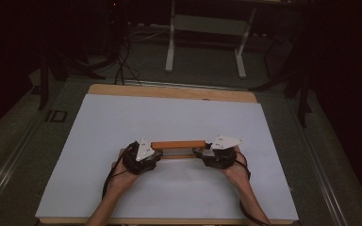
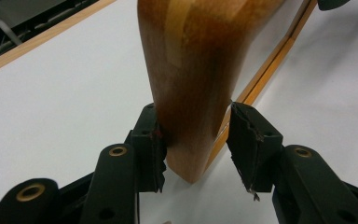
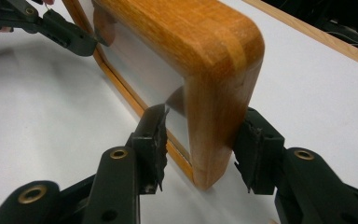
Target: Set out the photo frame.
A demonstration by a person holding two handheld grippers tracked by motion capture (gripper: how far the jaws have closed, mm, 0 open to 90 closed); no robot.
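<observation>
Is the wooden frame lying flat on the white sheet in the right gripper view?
No: the wooden frame stands on its edge, its side rail between the jaws of the right claw.

Wide bare white desk [image 1: 122, 122] left, right, ahead of and behind the wooden frame [image 1: 178, 144]. Frame standing on edge across the middle, blocking passage between left claw [image 1: 156, 153] and right claw [image 1: 199, 151]. Beyond the far edge, white stand legs [image 1: 170, 52] on the floor.

text: "ID", possibly | on: floor [image 1: 56, 116] left of table
</observation>
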